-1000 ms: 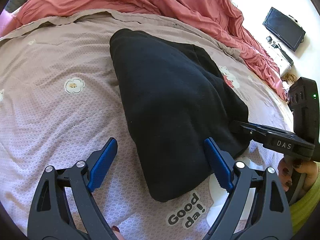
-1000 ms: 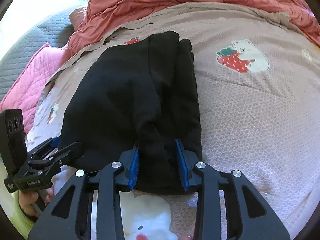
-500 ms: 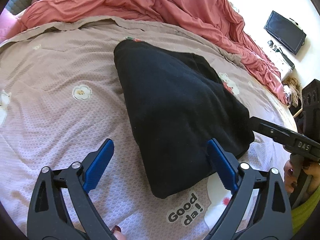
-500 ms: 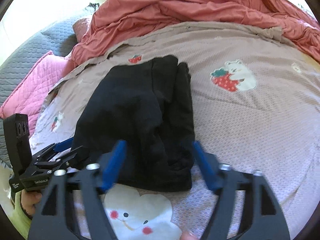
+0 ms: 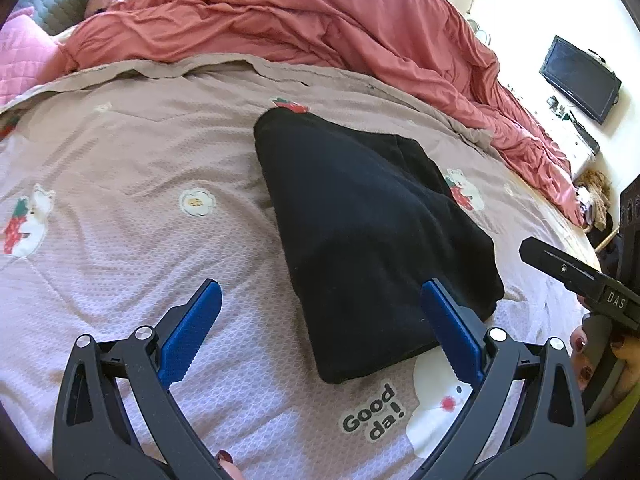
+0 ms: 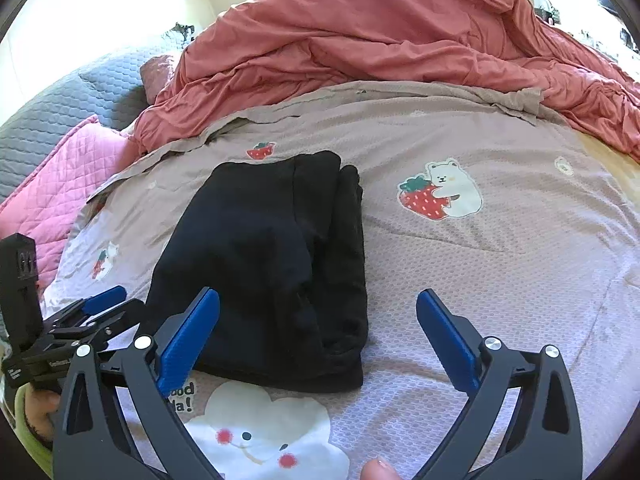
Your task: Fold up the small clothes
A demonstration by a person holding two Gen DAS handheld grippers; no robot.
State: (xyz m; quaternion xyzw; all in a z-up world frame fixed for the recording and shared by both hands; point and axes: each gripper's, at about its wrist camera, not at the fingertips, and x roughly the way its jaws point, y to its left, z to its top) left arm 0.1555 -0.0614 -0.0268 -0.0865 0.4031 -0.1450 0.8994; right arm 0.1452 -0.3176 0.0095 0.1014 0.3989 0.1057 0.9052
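A black garment (image 5: 360, 220) lies folded into a thick, roughly rectangular bundle on the mauve printed bedsheet (image 5: 120, 240). In the left wrist view my left gripper (image 5: 320, 286) hovers open above the bundle's near left corner, its blue pads off the cloth. In the right wrist view the garment (image 6: 272, 256) shows its stacked folds along the right side. My right gripper (image 6: 318, 295) hangs above the near edge with its jaws opening wide, and nothing is pressed between them. Each gripper also shows at the edge of the other's view, held by a hand.
A rumpled red duvet (image 6: 380, 40) is piled along the far side of the bed. A pink quilted pillow (image 6: 60, 184) and a grey headboard (image 6: 60, 108) lie at the left. A dark monitor (image 5: 580, 76) stands on a white desk beyond the bed.
My right gripper has let go of the garment's near edge and opened wide. Both grippers have risen and drawn back, and the left one has opened a little more.
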